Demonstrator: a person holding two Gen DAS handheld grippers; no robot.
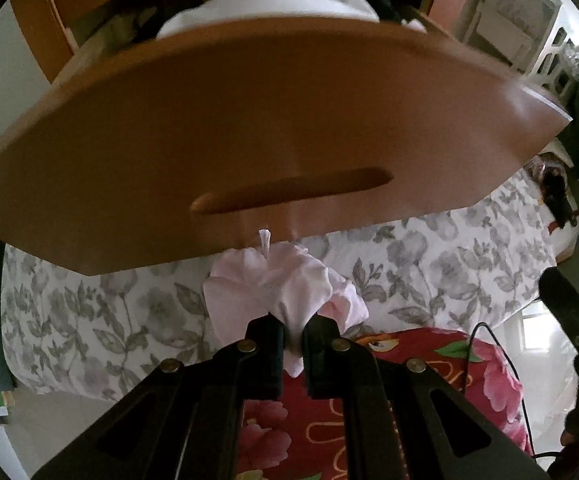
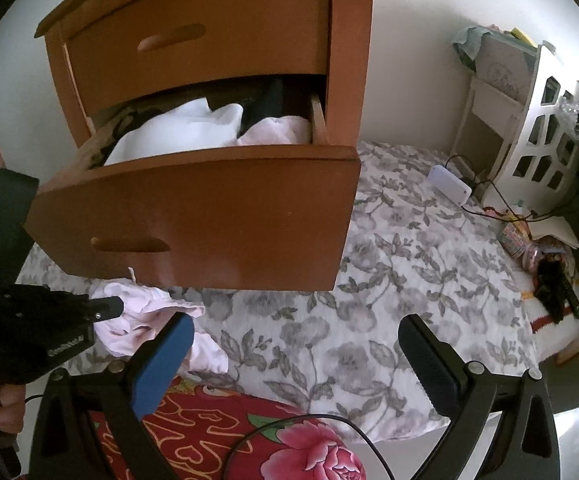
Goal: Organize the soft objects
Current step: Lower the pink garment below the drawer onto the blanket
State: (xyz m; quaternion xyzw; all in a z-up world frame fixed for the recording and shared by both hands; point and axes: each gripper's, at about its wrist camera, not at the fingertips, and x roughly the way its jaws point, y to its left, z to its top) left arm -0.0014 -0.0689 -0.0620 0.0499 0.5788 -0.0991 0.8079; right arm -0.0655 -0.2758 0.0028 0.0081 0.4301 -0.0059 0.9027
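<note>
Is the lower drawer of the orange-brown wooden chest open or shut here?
Open: the lower drawer is pulled well out past the shut upper drawer, exposing white and pink folded clothes inside.

pale pink garment [image 1: 289, 280] bunched and crumpled, down on the floral bed cover by its near edge, just below the open drawer [image 2: 193, 216], where white and pink folded clothes [image 2: 193, 128] sit piled.

Home bedroom: bed with grey floral bedspread [image 2: 389, 280], wooden chest of drawers [image 2: 217, 60] right beside it, lower drawer [image 2: 193, 220] pulled out and stuffed with clothes, red flowered blanket [image 2: 289, 440], white cut-out shelf unit [image 2: 545, 136] by the wall
</note>
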